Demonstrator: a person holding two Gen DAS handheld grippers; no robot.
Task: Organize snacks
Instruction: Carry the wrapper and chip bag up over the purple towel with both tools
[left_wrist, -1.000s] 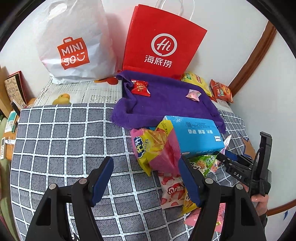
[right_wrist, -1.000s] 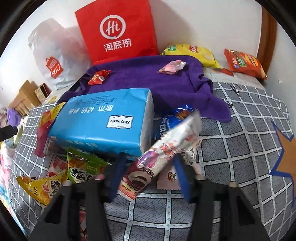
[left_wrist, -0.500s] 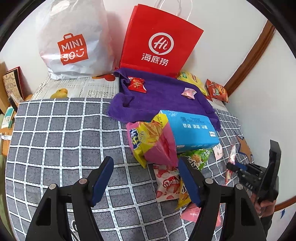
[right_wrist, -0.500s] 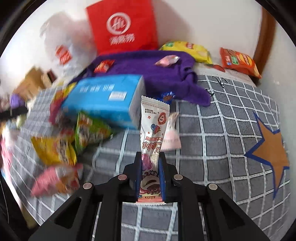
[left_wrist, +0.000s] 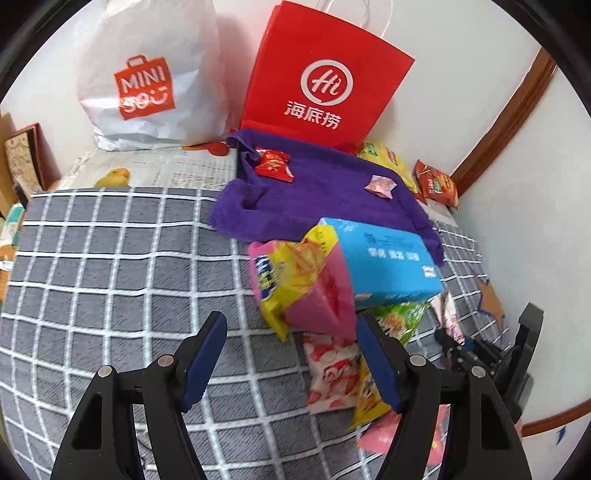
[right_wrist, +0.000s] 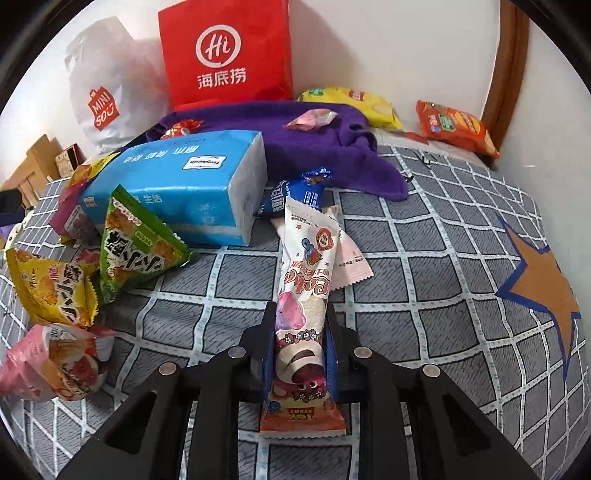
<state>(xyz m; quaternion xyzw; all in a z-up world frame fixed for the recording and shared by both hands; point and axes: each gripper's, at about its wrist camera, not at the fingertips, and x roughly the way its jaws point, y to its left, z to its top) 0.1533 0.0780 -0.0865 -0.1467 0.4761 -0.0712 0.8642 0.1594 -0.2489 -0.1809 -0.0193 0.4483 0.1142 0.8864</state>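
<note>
My right gripper (right_wrist: 299, 332) is shut on a long white snack packet with a pink bear (right_wrist: 308, 251), which sticks out forward over the checked bedspread (right_wrist: 424, 258). In the left wrist view that gripper (left_wrist: 458, 350) sits at the right edge with the packet (left_wrist: 448, 317) in it. My left gripper (left_wrist: 291, 325) is open above the bedspread, nothing between its fingers. Just beyond it lies a pink and yellow chip bag (left_wrist: 295, 273). A heap of snacks lies nearby: a green bag (right_wrist: 136, 243), a yellow bag (right_wrist: 51, 288) and a pink bag (right_wrist: 55, 365).
A blue tissue pack (right_wrist: 184, 177) lies against a purple towel (right_wrist: 332, 147) that carries two small candies. A red paper bag (left_wrist: 325, 81) and a white plastic bag (left_wrist: 147, 74) stand at the wall. Yellow (right_wrist: 351, 99) and orange (right_wrist: 454, 125) chip bags lie at the back right.
The right gripper closed on the long white packet, lifted it off the bedspread and drew it back from the tissue pack. The left gripper stayed open and hardly moved.
</note>
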